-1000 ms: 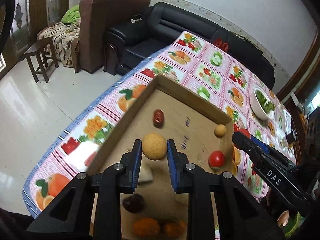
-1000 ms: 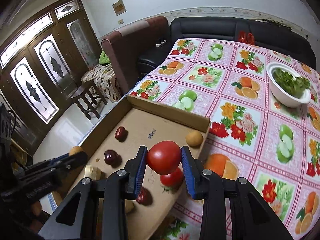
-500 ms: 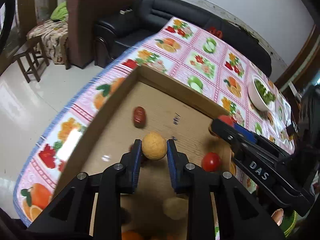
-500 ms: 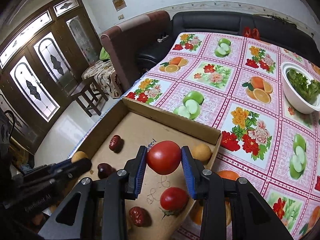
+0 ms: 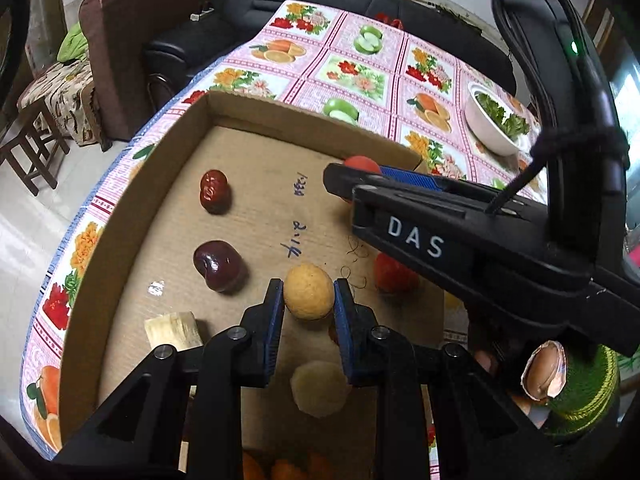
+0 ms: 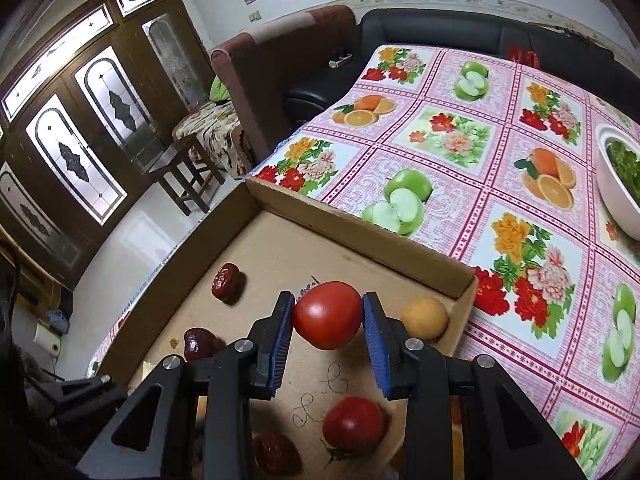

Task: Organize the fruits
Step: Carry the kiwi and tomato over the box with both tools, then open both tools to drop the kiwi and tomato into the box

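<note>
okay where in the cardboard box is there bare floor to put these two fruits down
Bare floor lies along the far wall of the cardboard box, between the wrinkled red date and the small yellow fruit. The near end is crowded: tomato, dark cherry, banana piece.

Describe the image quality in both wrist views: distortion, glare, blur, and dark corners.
Left wrist view: strong fisheye bending of the cardboard box walls, dark corners, a small glare spot on the box floor, and the pale fruit close to the lens looks soft. Right wrist view: table edge curves, bright glass doors wash out, the held tomato stays sharp.
</note>
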`<action>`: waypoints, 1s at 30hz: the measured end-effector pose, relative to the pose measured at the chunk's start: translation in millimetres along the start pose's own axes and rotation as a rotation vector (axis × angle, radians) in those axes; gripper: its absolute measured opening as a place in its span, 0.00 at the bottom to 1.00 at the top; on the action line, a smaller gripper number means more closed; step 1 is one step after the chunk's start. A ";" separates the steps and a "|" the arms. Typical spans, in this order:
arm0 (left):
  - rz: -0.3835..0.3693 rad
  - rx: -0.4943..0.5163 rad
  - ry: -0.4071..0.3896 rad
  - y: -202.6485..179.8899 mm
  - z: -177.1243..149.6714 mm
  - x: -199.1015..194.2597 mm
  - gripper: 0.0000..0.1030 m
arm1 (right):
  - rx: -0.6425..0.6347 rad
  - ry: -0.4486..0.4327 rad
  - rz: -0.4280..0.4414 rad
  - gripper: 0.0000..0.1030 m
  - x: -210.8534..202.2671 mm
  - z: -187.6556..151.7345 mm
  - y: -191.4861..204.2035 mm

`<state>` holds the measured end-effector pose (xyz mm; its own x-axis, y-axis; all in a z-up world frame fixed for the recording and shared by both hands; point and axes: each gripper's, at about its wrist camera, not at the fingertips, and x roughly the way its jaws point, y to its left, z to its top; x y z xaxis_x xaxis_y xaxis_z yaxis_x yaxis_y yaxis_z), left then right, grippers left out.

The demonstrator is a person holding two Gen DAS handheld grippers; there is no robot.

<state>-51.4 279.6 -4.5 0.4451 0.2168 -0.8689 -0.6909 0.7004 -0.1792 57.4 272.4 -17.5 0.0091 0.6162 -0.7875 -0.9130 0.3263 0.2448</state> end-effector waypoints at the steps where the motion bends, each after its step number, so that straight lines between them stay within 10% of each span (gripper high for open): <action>1: 0.002 -0.001 0.005 0.1 -0.3 2.0 0.21 | -0.003 0.005 -0.001 0.34 1.8 0.3 0.3; 25: 0.022 -0.042 0.054 6.8 -1.4 19.3 0.22 | -0.071 0.067 -0.055 0.36 27.2 -0.6 13.0; 30: 0.044 -0.044 0.048 7.6 -3.1 16.3 0.39 | -0.072 0.051 -0.047 0.37 22.8 -1.8 14.0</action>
<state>-51.2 286.3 -21.4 0.3862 0.2131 -0.8975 -0.7339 0.6604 -0.1590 44.1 289.7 -33.1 0.0335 0.5633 -0.8256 -0.9391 0.3005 0.1669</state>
